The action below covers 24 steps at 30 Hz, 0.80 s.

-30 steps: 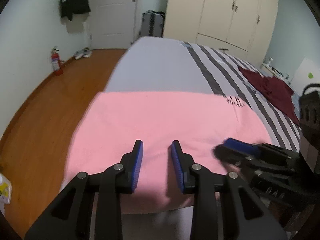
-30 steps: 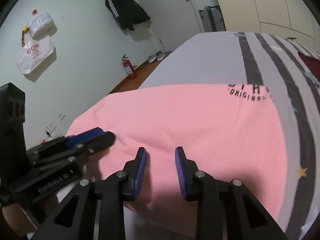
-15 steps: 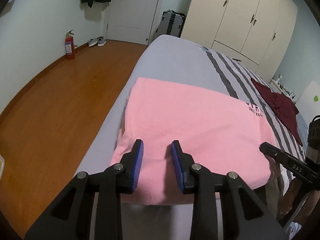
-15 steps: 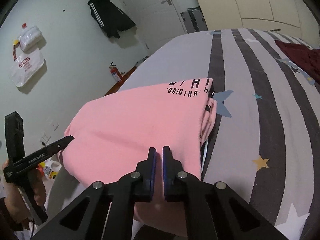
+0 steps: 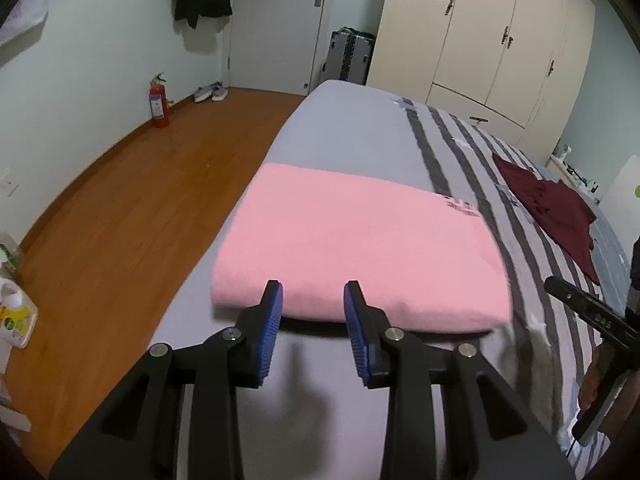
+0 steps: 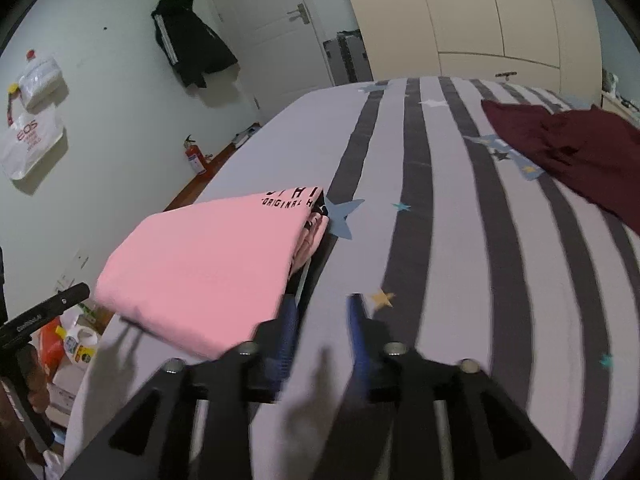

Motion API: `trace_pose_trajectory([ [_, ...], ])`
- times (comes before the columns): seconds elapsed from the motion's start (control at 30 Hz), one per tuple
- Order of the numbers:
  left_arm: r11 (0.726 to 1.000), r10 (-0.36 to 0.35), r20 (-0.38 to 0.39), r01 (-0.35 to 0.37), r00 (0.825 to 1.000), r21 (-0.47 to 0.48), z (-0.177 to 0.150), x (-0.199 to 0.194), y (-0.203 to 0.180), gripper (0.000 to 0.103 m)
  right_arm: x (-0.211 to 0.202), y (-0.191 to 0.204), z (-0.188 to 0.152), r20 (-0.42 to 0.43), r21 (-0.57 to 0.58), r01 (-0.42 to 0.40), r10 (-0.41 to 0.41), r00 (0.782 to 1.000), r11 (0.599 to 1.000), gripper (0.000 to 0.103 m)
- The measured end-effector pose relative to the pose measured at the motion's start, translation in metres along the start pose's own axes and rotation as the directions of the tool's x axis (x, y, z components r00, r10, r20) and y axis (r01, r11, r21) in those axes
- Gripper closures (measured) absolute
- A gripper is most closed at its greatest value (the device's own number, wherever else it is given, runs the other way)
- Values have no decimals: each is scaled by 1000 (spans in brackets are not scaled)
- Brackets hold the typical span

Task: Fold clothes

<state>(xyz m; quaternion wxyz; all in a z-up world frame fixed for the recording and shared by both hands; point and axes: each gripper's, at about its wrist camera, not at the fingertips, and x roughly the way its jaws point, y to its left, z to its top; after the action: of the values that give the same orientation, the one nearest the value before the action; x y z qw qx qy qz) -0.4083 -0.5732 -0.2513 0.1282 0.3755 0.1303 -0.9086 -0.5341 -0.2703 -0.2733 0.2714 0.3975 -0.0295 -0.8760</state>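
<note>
A pink garment [image 5: 352, 248] lies folded into a flat rectangle near the bed's left edge, black lettering at its far right corner. My left gripper [image 5: 313, 296] hovers just in front of its near edge, jaws opening, nothing between them. In the right wrist view the pink garment [image 6: 208, 268] sits to the left, its stacked layers showing at the side. My right gripper [image 6: 322, 308] is over the striped sheet beside it, jaws opening and empty, blurred by motion. A dark red garment [image 6: 572, 148] lies crumpled at the far right of the bed.
The bed [image 5: 360, 128] has a grey sheet with dark stripes and stars. Wooden floor [image 5: 120, 216] lies left, with a fire extinguisher [image 5: 158, 101] by the wall. Bottles and boxes [image 6: 80, 344] stand on the floor near the bed corner. Wardrobe [image 5: 500, 40] and suitcase [image 5: 350, 56] stand at the far end.
Both grippers pulled back off the pink garment and now hover clear of it. The right gripper, shut half a second ago, has opened and shifted right over the sheet. The garment lies folded smaller.
</note>
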Motion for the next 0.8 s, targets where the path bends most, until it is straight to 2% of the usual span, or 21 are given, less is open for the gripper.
trace_pose_trajectory([
  [0.03,1000,5,6,-5,1000,-5,-4,-10,-10,60,-12,0,-2,6,-10,-4,4,1000,1000,60],
  [0.07,1000,8,13,-8,1000,-13,-9,-22,-20,50,-24,0,-3,11,-18,-8,8,1000,1000,55],
  [0.13,1000,11,29,-10,1000,-25,-17,-43,-39,41,-46,0,-8,18,-28,-23,24,1000,999,51],
  [0.2,999,18,45,-17,999,-35,-27,-67,-60,37,-69,0,-12,25,-40,-33,34,999,999,40],
  [0.33,999,25,77,-21,997,-49,-48,-116,-105,36,-120,0,-21,32,-65,-66,68,997,996,32],
  [0.4,998,29,96,-23,995,-55,-58,-138,-124,35,-149,-1,-31,34,-79,-72,74,997,994,22],
  [0.43,998,34,110,-28,993,-60,-64,-150,-132,35,-161,-3,-36,36,-82,-79,82,996,993,22],
  [0.53,995,69,146,-58,987,-81,-84,-183,-157,23,-199,-8,-52,40,-103,-91,96,995,990,18],
  [0.7,989,112,202,-90,973,-115,-125,-233,-187,8,-252,-14,-79,69,-162,-24,35,997,986,11],
  [0.8,986,131,231,-103,964,-128,-148,-252,-199,4,-276,-18,-98,111,-184,26,-5,994,983,6],
])
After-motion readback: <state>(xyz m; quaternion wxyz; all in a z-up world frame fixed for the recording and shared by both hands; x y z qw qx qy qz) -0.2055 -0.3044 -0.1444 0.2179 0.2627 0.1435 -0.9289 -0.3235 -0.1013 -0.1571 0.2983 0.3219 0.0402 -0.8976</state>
